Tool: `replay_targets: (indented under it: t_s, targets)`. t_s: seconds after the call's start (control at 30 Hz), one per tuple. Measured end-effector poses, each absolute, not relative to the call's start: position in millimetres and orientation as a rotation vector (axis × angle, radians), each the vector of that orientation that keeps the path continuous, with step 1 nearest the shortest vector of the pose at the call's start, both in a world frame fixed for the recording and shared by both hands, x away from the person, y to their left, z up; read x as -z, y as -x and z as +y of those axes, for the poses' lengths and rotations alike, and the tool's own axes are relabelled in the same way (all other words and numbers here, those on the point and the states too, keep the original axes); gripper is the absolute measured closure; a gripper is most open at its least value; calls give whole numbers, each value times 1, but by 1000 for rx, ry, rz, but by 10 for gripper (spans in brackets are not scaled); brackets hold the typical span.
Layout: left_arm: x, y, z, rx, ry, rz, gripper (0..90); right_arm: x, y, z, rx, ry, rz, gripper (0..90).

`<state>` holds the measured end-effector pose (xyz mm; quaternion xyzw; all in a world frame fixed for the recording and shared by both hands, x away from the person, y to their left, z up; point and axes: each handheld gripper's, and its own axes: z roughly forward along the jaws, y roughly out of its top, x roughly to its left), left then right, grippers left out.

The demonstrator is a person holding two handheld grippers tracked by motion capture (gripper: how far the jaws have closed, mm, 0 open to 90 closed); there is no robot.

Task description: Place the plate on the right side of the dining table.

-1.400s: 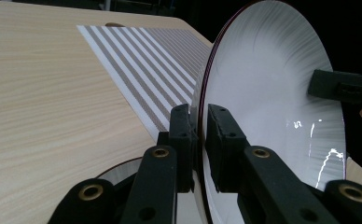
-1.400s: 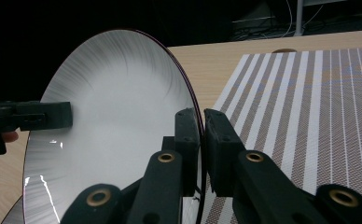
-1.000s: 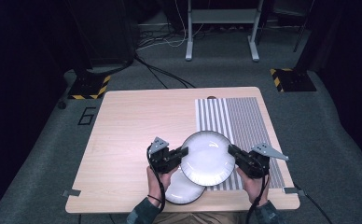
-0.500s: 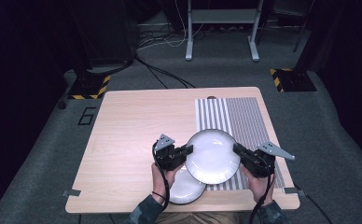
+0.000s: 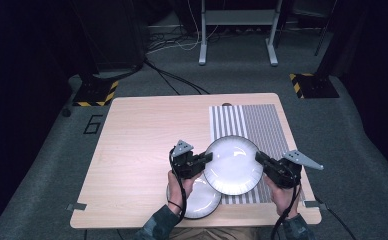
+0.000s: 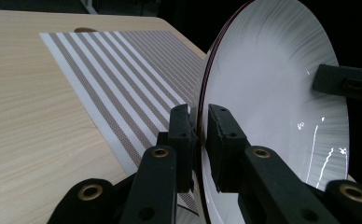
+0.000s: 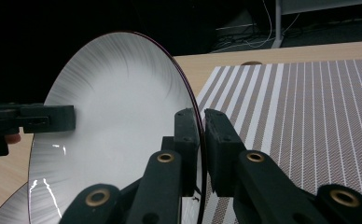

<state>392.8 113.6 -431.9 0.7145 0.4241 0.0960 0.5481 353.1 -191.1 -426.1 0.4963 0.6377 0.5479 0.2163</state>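
**Inspector:** Report the plate.

**Operator:** I have the top plate [image 5: 233,165] lifted clear and held between both grippers, one on each side of its rim. In the high view it hangs over the near end of the striped mat [image 5: 262,122], with its left edge overlapping the second plate [image 5: 197,200], which lies flat on the bare table [image 5: 142,135] near my edge. Whether the two plates touch I cannot tell.

**Inspector:** Grip condition?

**Operator:** My left gripper [image 6: 198,135] is closed narrow on the rim; its own view shows the dark edge of the plate pinched between the two pads. My right gripper [image 7: 201,140] is clamped on the opposite rim in the same manner. In each gripper view the other gripper's jaw is seen against the far side of the white face. I judge both holds firm, with no gap visible at either pad.

**Inspector:** Progress?

**Operator:** By my judgement the pick-up is done: the plate is off the stack and carried partly over the mat. What is left is to bring it fully over the stripes, lower it flat, and release both sides. The second plate is untouched and, I expect, would need handling afterwards.

**Inspector:** Concerns?

**Operator:** The plate is glossy and held only at its rim. It should be lowered level, both sides together, to avoid a slip.
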Motion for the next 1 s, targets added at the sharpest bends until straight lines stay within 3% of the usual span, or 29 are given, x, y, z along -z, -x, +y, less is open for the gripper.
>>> replay_targets:
  t_s: [1.0]
  targets:
    - [421,-418,71,-232,-1760,1019,802,434,-371,-227,-1548,-1458,1704,831]
